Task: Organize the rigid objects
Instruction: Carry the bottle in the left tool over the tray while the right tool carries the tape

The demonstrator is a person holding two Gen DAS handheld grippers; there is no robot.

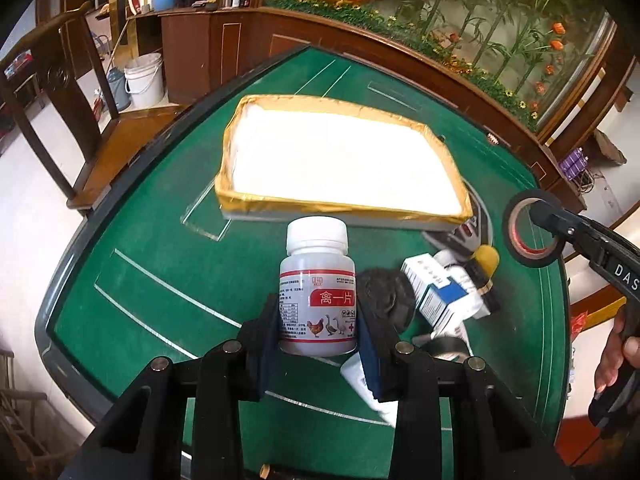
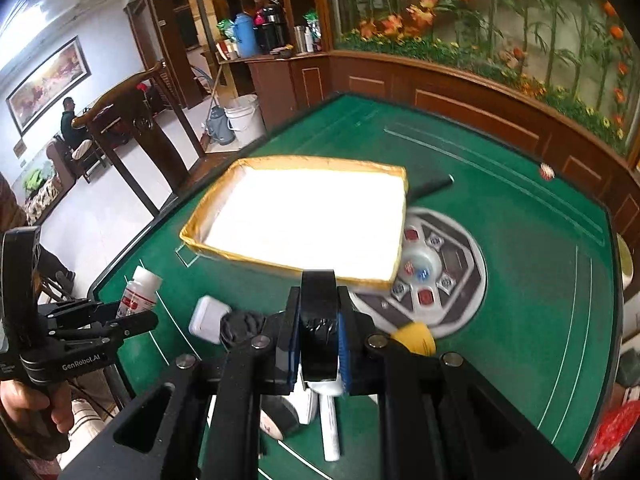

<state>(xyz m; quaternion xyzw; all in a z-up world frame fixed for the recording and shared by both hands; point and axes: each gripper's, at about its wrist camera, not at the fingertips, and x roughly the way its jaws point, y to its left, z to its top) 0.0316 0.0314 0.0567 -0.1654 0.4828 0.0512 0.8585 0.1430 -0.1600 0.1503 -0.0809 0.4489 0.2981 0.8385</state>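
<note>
The left gripper (image 1: 318, 316) is clamping a white pill bottle (image 1: 317, 292) by its labelled body, cap up, and is holding it above the green counter (image 1: 160, 280), just short of the near wall of the gold-edged tray (image 1: 240, 196). The right gripper (image 2: 318, 328) is pinching a roll of black tape (image 2: 318, 320) edge-on between fully closed pads, also in the air just short of the tray.

Both loads appear bound for the tray, so the step is likely to go well if each one is carried over the near rim with room beneath it and lowered onto the white floor before the pads are let go. The bottle, being tall, could tip if released at a slant; the tape could roll if set down on its edge.

The tray's floor is looking bare, which is leaving plenty of room. Beneath the grippers a cluster is crowding the counter: a blue-and-white box (image 1: 444, 292), a black cloth lump (image 1: 386, 296), a yellow-capped item (image 1: 489, 260) and a white case (image 2: 208, 318). The two grippers are working side by side, so their paths should be kept apart.
</note>
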